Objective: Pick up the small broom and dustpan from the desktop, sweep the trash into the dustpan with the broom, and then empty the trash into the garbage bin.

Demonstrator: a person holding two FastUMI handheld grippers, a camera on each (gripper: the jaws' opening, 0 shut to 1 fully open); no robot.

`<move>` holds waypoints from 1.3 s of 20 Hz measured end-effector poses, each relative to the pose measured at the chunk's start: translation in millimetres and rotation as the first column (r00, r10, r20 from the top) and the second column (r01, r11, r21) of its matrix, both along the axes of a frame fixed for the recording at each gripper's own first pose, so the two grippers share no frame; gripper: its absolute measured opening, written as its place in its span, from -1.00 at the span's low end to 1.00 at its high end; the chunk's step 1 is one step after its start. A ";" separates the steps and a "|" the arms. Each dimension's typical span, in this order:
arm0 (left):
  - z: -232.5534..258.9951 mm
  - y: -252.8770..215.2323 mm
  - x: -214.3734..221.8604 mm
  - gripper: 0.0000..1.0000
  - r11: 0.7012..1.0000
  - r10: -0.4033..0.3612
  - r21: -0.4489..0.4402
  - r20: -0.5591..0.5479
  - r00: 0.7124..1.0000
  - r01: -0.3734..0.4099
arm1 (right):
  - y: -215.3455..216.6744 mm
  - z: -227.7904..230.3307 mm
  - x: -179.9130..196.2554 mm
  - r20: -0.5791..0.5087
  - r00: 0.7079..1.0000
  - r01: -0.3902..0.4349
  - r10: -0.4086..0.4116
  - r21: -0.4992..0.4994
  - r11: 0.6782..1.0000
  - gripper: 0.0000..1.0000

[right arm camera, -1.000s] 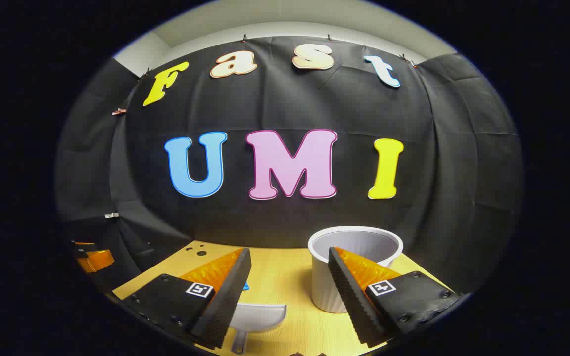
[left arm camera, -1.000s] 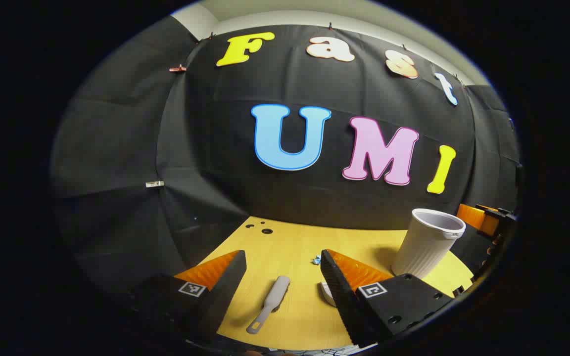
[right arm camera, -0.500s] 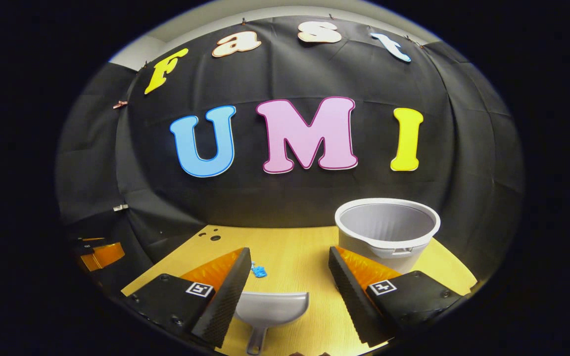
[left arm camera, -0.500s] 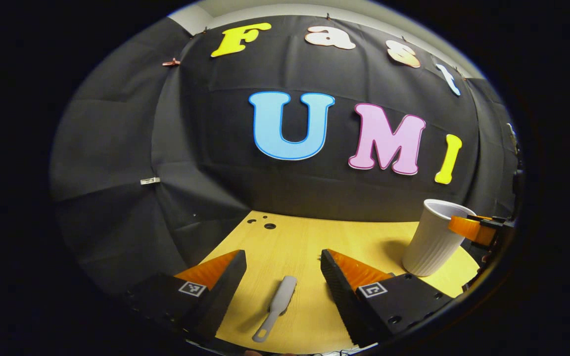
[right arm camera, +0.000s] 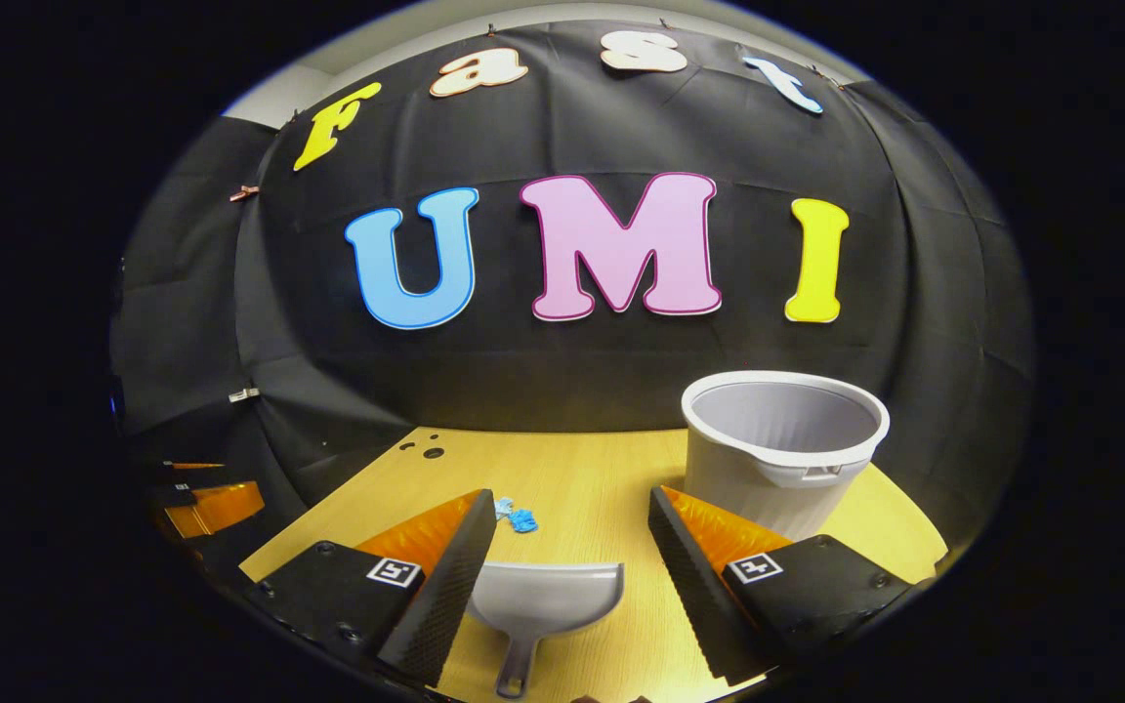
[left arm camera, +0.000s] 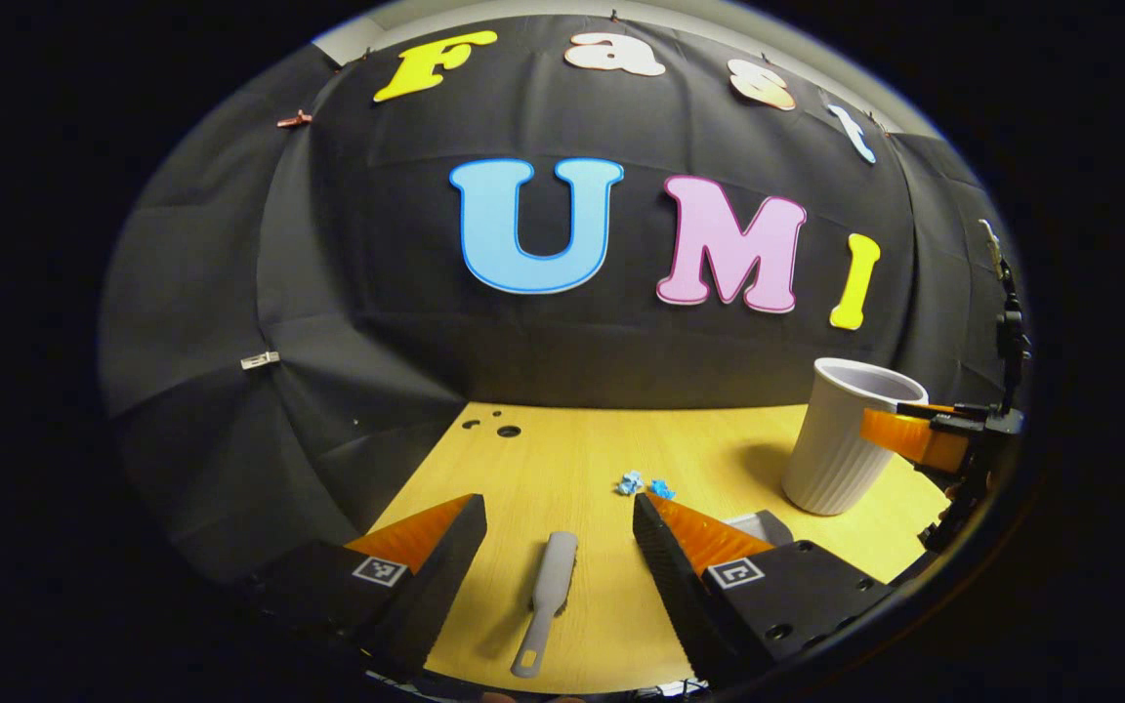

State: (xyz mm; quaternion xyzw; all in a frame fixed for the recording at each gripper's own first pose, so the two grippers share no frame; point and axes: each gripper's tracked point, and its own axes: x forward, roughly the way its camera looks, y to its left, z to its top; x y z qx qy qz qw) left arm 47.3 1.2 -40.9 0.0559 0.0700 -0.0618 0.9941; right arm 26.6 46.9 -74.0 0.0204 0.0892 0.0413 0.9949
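The small grey broom (left arm camera: 545,600) lies flat on the wooden desk (left arm camera: 562,459), its handle end toward me. My left gripper (left arm camera: 559,508) hovers open above it, one finger on each side. Blue trash scraps (left arm camera: 645,484) lie just past the right finger. In the right gripper view the grey dustpan (right arm camera: 543,600) rests on the desk, handle toward me, under my open right gripper (right arm camera: 572,498). The trash scraps (right arm camera: 516,516) sit beyond the dustpan's left side. Neither gripper touches anything.
The white ribbed garbage bin (right arm camera: 782,444) stands upright at the desk's far right, and it is also at the right in the left gripper view (left arm camera: 846,439). The other gripper (left arm camera: 924,439) shows beside it. Small holes (left arm camera: 509,431) mark the desk's far left corner.
Both views have tipped down toward the desk. The blue scraps came into sight ahead of both grippers and more of the dustpan shows. Both grippers stayed open.
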 end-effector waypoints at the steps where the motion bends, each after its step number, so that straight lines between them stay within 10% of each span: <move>1: -9.8 2.5 2.6 0.92 1.000 -0.003 0.003 -0.033 0.999 0.003 | 2.5 -3.0 0.0 -0.009 1.000 -0.007 0.007 0.004 1.000 0.95; 10: -106.9 43.4 26.4 0.92 0.999 0.038 0.044 -0.408 0.912 -0.022 | 5.6 -24.5 7.8 -0.048 0.998 -0.040 0.040 -0.002 0.999 0.95; 16: -172.3 55.9 38.3 0.92 0.987 0.041 0.147 -0.624 0.780 0.066 | -5.5 -53.5 11.8 -0.119 0.992 -0.040 0.041 0.013 0.999 0.94; 19: -204.8 53.6 44.2 0.84 0.989 0.044 0.126 -0.748 0.662 0.077 | -12.3 -71.9 9.9 -0.179 0.983 -0.041 0.046 0.033 0.999 0.97; 26: -238.2 43.6 67.8 0.70 0.982 0.114 0.176 -0.842 0.527 0.070 | 8.3 -106.7 11.9 -0.317 0.938 -0.129 0.141 0.057 0.990 0.98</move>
